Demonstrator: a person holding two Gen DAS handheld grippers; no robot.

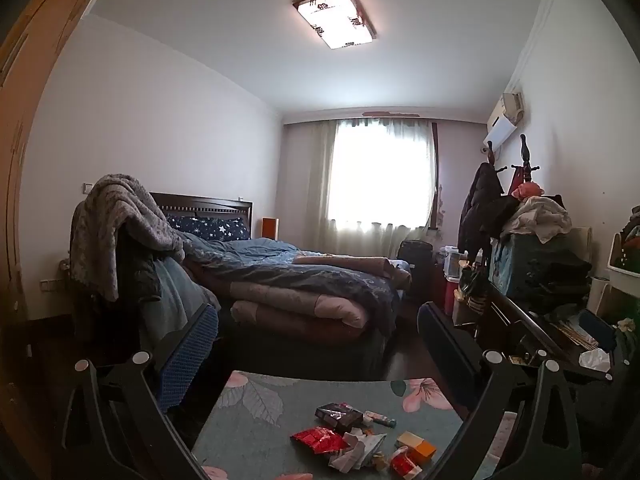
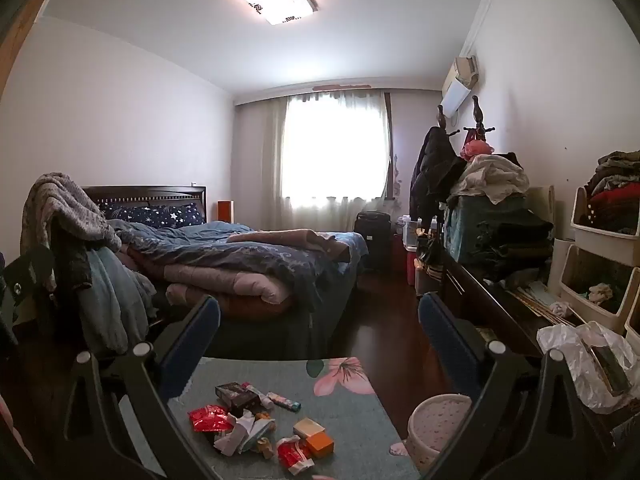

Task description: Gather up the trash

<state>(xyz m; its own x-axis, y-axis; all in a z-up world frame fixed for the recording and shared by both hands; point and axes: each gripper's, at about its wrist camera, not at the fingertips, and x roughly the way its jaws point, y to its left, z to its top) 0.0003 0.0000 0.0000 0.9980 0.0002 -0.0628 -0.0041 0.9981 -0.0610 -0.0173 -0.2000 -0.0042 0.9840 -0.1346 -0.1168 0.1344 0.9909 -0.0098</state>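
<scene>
Both claws, left claw (image 1: 318, 340) and right claw (image 2: 320, 320), spread wide, empty. Trash (image 2: 256, 432) on surface (image 2: 352, 408) below: light, crumpled wrappers, small boxes. Pinch wrapper folds; boxes across sides.

A lived-in home bedroom is shown: ahead and left of the tongs an unmade bed (image 2: 248, 256) is seen, a curtained window (image 2: 332, 152) straight beyond, clothes piled on a dresser (image 2: 492, 280) to the right.

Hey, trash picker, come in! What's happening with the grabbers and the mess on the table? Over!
Left gripper open, empty. Right gripper open, empty. Trash pile untouched on flowered table; bin beside it. Nothing in the way.
</scene>
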